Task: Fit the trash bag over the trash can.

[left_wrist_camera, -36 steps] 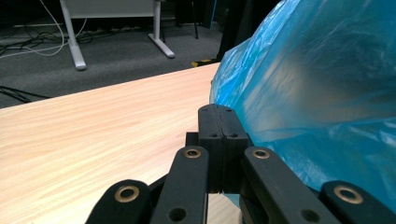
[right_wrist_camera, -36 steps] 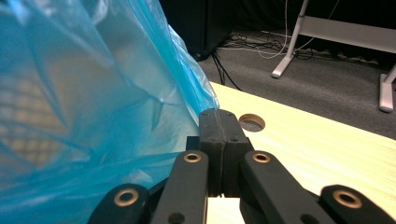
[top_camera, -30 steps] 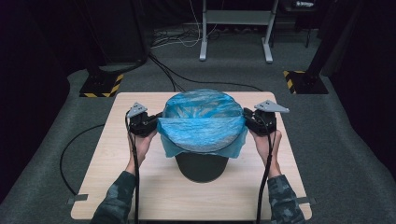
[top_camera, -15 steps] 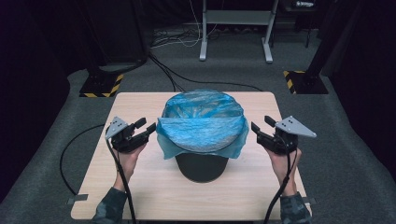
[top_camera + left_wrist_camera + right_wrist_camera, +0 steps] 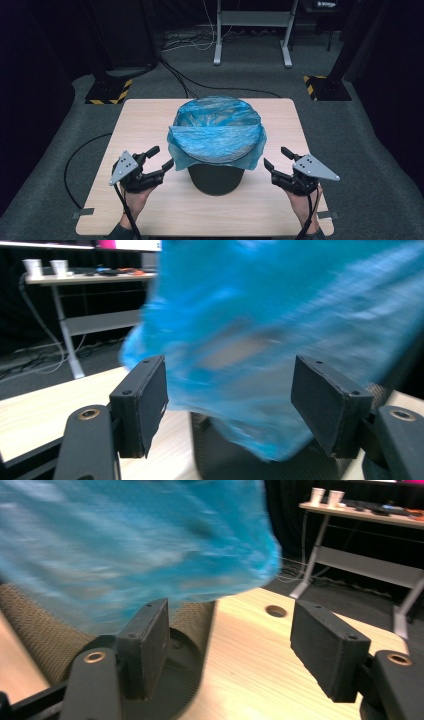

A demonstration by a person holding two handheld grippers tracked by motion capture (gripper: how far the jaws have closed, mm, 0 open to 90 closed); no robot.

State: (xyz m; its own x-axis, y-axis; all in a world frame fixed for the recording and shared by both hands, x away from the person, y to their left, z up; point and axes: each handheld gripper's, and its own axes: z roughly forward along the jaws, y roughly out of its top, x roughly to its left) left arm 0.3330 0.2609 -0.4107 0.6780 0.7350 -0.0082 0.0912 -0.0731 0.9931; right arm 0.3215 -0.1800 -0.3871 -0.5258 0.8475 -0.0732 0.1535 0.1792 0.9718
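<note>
A dark mesh bin [image 5: 216, 177] stands in the middle of the wooden table [image 5: 145, 120], lined with a blue plastic bag [image 5: 216, 132] whose edge is folded down over the rim. My left gripper [image 5: 162, 156] is near the bin's left side, apart from the bag, jaws open. My right gripper [image 5: 275, 156] mirrors it on the bin's right side, also open. Both pairs of jaws have just been opening and nothing lies between them. The left gripper view has the blurred bag [image 5: 280, 325] beyond my left gripper [image 5: 230, 405]. In the right gripper view, bag [image 5: 125, 540] and bin [image 5: 45, 630] sit left of my right gripper [image 5: 235, 650].
The tabletop has a small round hole [image 5: 276, 611] near the bin. On the floor behind the table are two striped stand bases [image 5: 107, 91] [image 5: 322, 85], cables and a metal frame [image 5: 252, 30]. A desk with white cups [image 5: 45, 267] stands farther off.
Both grippers let go of the bag's folded edge at the bin's rim. They opened and drew outward and back toward the table's near edge. The bag stayed over the bin.
</note>
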